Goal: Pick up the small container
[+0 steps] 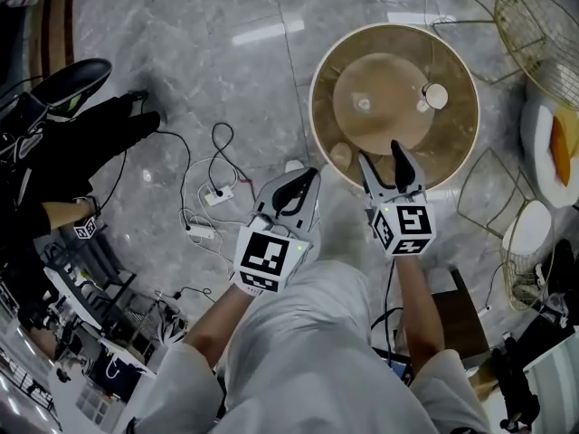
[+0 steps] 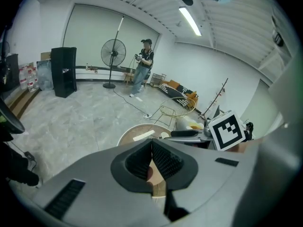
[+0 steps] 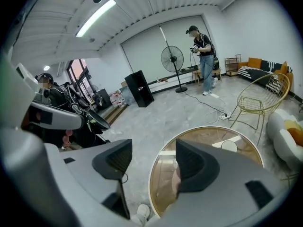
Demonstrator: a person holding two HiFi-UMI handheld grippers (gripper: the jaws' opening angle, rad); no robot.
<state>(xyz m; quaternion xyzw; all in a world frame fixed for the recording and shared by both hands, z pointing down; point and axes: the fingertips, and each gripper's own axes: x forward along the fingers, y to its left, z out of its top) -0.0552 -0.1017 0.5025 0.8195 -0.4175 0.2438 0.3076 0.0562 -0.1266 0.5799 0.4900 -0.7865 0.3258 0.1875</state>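
Note:
A small beige container (image 1: 341, 156) sits on the round brown glass table (image 1: 317, 80), close to its near rim. A white round cup (image 1: 436, 95) stands further back on the right, and it also shows in the right gripper view (image 3: 229, 146). My right gripper (image 1: 380, 155) hovers over the near edge of the table, just right of the beige container. It is open (image 3: 154, 157), with only table and floor between its pads. My left gripper (image 1: 306, 179) hangs over the floor just left of the table, and its pads meet (image 2: 151, 143), so it is shut on nothing.
Gold wire chairs (image 1: 534, 25) stand right of the table. A power strip and cables (image 1: 217, 195) lie on the floor to the left. One person in black (image 1: 63, 143) sits at the far left. Another person (image 3: 204, 56) stands by a fan (image 3: 173, 60) across the room.

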